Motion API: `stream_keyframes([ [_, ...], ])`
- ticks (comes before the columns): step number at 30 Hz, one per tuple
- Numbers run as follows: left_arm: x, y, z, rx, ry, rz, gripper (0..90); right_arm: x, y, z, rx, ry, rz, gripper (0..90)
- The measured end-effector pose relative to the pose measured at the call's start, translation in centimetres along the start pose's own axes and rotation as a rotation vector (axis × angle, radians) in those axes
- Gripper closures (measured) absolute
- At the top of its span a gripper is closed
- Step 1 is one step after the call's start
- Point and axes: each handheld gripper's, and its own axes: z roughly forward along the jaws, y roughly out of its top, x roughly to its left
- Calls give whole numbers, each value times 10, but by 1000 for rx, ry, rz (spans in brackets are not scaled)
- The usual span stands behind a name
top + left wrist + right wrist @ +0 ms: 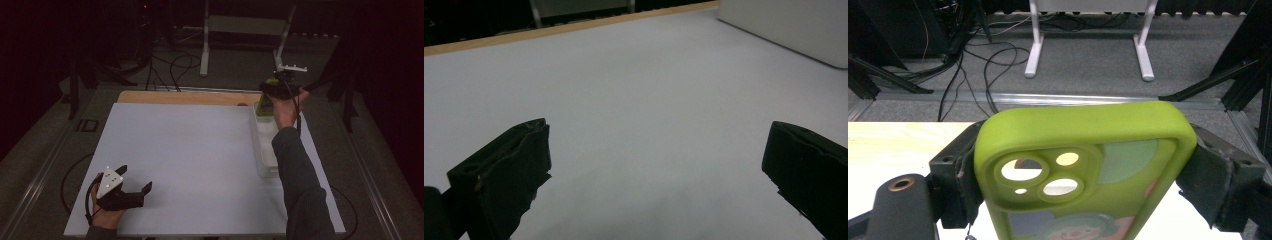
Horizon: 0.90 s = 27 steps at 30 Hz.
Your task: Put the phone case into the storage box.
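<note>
Right gripper (1083, 185) clamps the green phone case (1083, 165) by its edges, above the far end of the white tray (265, 150). Soft case could flex and pop out. Left gripper (131, 187) rests wide open, well apart from the tray.

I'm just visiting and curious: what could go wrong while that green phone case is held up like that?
The right gripper clamps the green phone case only by its soft side edges, so it might flex and slip. It hangs over the far end of the white tray, near the table's edge, so a drop could miss.
</note>
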Motion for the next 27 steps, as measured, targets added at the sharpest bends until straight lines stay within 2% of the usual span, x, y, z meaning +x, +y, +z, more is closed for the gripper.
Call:
stream_keyframes([
  [16,-2,0,2,8,-7,6,0,-2,-4,5,17,-15,7,158],
  [27,-2,0,3,7,-8,6,0,0,-16,14,43,-14,8,157],
])
